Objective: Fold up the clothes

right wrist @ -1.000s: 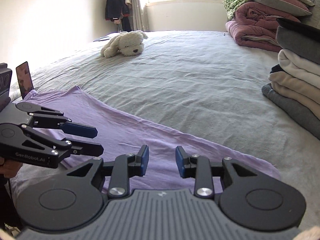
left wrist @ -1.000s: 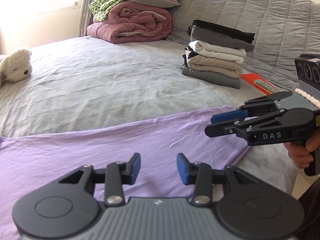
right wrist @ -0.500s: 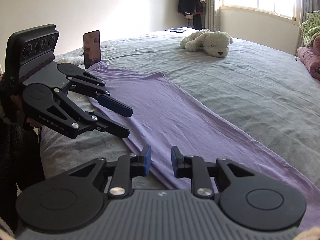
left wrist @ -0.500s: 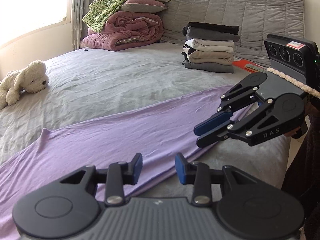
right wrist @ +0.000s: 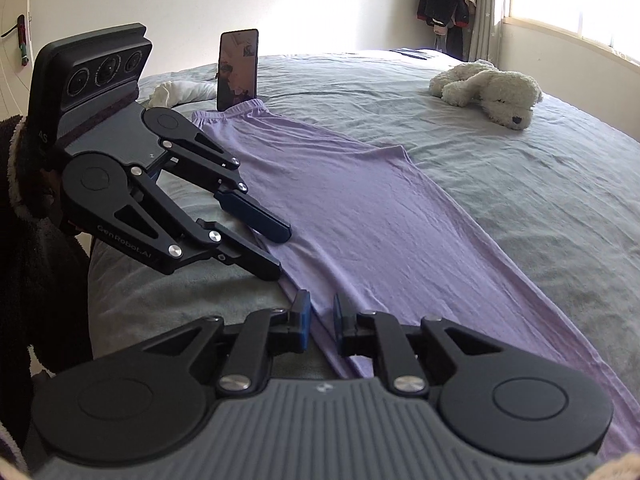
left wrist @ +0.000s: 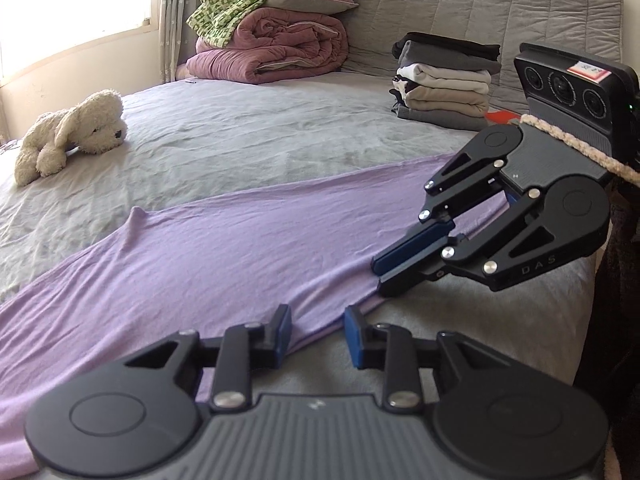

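Purple garment (left wrist: pixel 248 240) lies long beside the bed (left wrist: pixel 240 136) edge; we brought both grippers to its near hem, left gripper (left wrist: pixel 316 334) spread, right gripper (right wrist: pixel 320 318) closing, not yet pinching.

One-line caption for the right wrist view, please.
Right tongs closing over the near edge of purple garment on grey bed, left tongs alongside.
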